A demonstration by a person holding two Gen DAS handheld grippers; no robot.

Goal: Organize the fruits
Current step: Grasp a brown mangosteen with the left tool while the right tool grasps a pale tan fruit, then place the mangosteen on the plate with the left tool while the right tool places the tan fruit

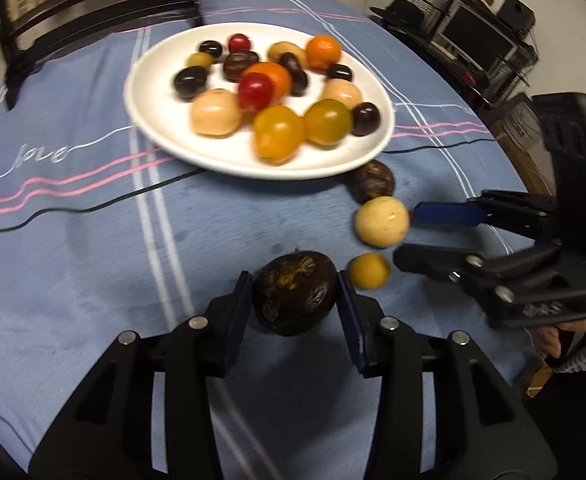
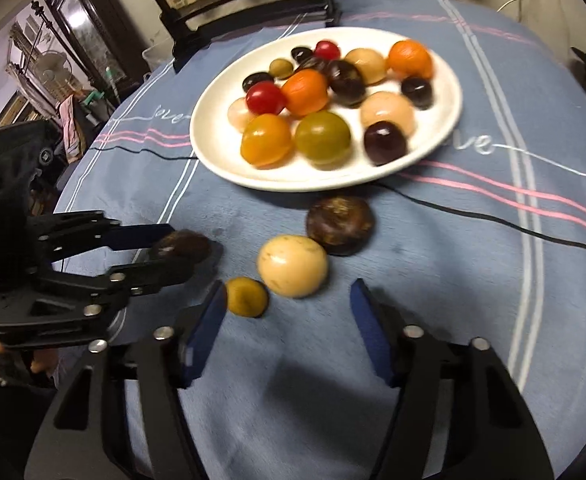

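My left gripper point(image 1: 295, 294) is shut on a dark brown wrinkled fruit point(image 1: 295, 292), just above the blue cloth; it also shows in the right wrist view point(image 2: 183, 246). My right gripper point(image 2: 289, 312) is open and empty, fingers either side of bare cloth just short of a pale beige fruit point(image 2: 293, 265) and a small yellow fruit point(image 2: 247, 296). A second dark brown fruit point(image 2: 340, 219) lies by the white plate point(image 2: 213, 152), which holds several red, orange, yellow, beige and dark fruits.
A round table under a blue striped cloth point(image 1: 93, 240). A dark chair point(image 1: 73, 12) stands behind the plate. A black cable point(image 2: 493, 220) crosses the cloth. Shelves with electronics point(image 1: 473, 32) stand beyond the table's right edge.
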